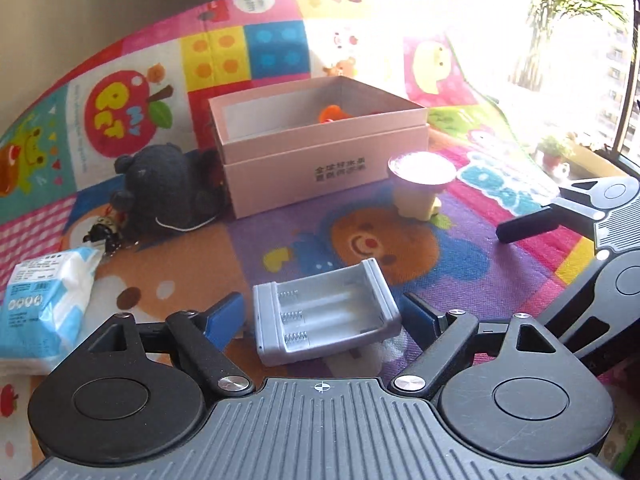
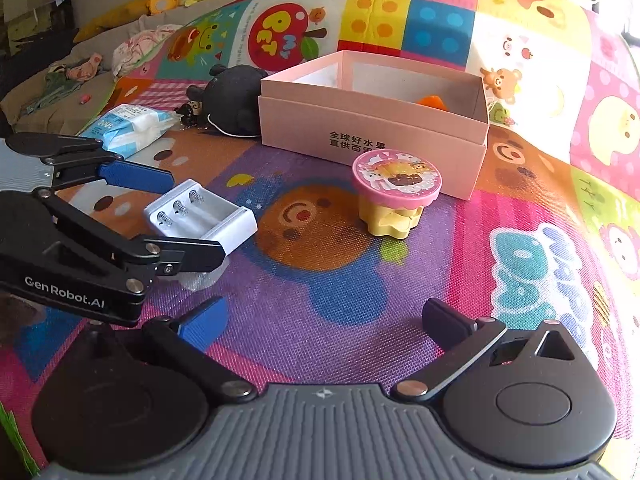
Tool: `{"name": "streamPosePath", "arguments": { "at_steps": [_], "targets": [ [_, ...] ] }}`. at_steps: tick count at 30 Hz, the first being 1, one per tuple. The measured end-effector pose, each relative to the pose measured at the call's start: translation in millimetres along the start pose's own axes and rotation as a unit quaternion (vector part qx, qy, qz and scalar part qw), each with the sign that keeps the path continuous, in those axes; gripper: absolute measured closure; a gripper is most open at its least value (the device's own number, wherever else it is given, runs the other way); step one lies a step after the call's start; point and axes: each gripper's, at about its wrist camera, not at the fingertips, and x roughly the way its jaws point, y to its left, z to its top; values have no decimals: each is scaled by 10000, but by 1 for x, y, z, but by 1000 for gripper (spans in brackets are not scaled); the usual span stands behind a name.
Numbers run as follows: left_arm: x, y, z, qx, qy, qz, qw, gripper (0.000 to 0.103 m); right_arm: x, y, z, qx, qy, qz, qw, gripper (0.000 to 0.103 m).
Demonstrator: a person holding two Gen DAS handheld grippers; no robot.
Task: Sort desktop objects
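Grasp step: left gripper spread around grey plastic 3-slot battery holder (untouched); closing needed next; right gripper spread, empty.

Matt grey plastic battery holder; woven-textured play mat; matt pink cardboard box.

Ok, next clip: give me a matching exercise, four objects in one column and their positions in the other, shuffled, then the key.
Objects:
1. grey battery holder
2. orange toy
3. pink-lidded yellow pot
4. black plush bear

Positions:
A. inside the pink box
B. on the mat in front of the box, at its right end in the left wrist view
C. between the open fingers of the left gripper
D. against the box's left end, behind the tissue pack

Pairs: 1-C, 2-A, 3-B, 4-D
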Motion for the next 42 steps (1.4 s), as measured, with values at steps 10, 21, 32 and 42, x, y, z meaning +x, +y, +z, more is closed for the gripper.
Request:
{"name": "streamPosePath", "arguments": {
  "at_steps": [10, 21, 32, 42],
  "targets": [
    [-3, 22, -14, -41, 223, 721, 9971, 2, -7, 4, -6, -96, 21, 89, 9999, 0],
    [-5, 62, 0, -1224, 123, 746, 9896, 3, -6, 4, -7, -77, -19, 64, 9999, 0],
    [42, 47, 14, -1280, 108, 839, 9882, 3, -6, 2, -5, -80, -14, 98, 9999, 0],
    [38, 26, 8, -748, 72, 358, 9965, 1, -11, -22, 46, 49, -769, -557, 9955, 0]
  ]
}}
